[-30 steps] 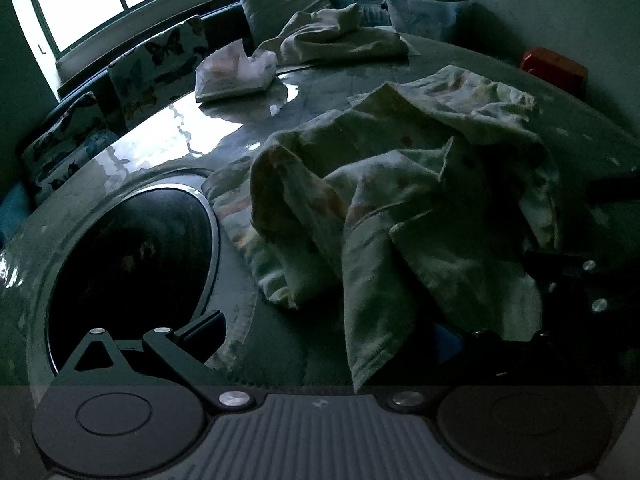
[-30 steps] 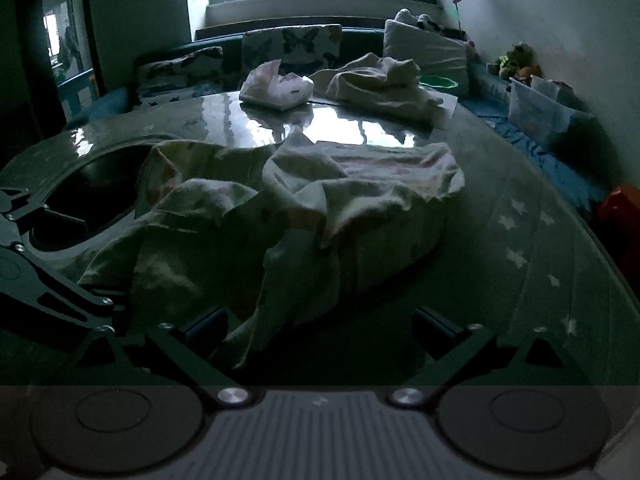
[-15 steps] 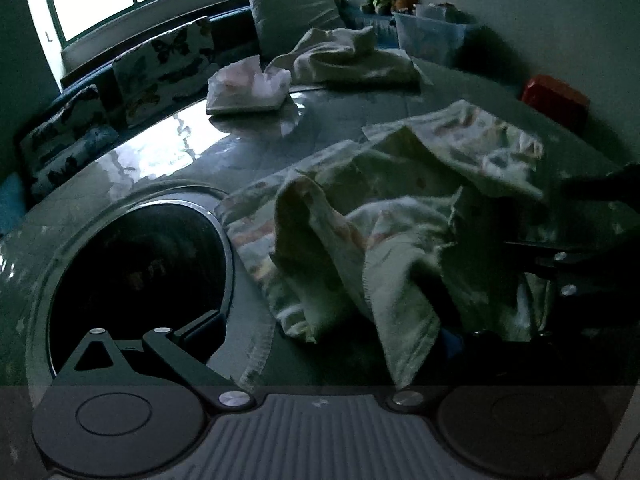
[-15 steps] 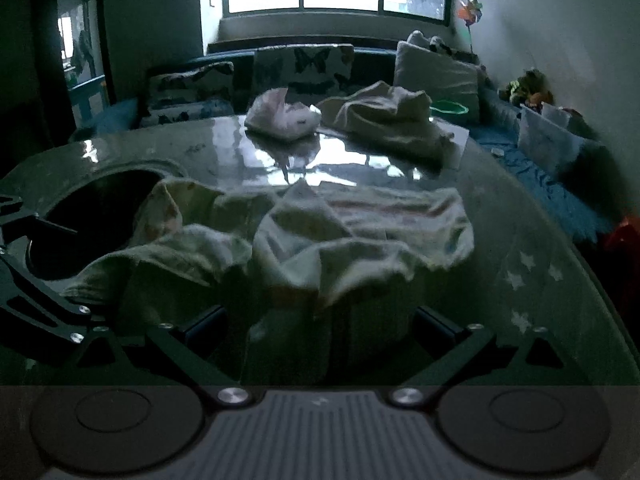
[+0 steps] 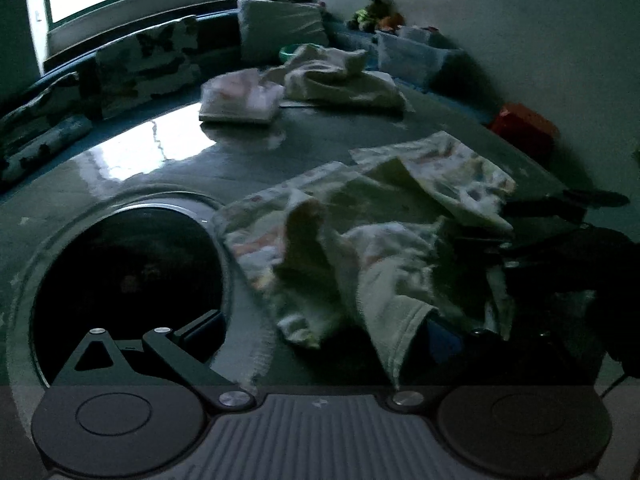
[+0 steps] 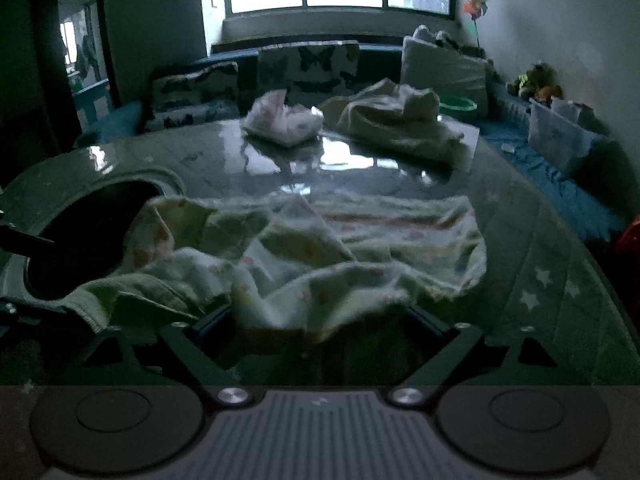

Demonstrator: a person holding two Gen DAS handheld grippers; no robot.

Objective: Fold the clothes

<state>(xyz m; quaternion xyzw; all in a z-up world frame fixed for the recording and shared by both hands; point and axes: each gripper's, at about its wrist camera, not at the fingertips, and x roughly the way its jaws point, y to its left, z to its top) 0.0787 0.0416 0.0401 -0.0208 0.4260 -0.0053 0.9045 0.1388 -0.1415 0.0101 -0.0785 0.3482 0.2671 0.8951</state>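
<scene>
Two grippers work my crumpled printed garment (image 6: 328, 252) at table (image 6: 540, 240) centre: right gripper (image 6: 320, 320) spread wide around its six-o'clock hem, left gripper (image 5: 304, 332) unreadable. Mid-spreading, I judge; next needs flattening.

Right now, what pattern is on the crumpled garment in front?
Pale cream cloth garment with a faint small pastel print; motifs too blurred to name. Right wrist view shows it best.

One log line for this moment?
left tongs open | right tongs open, straddling crumpled garment on table | fold not started
</scene>
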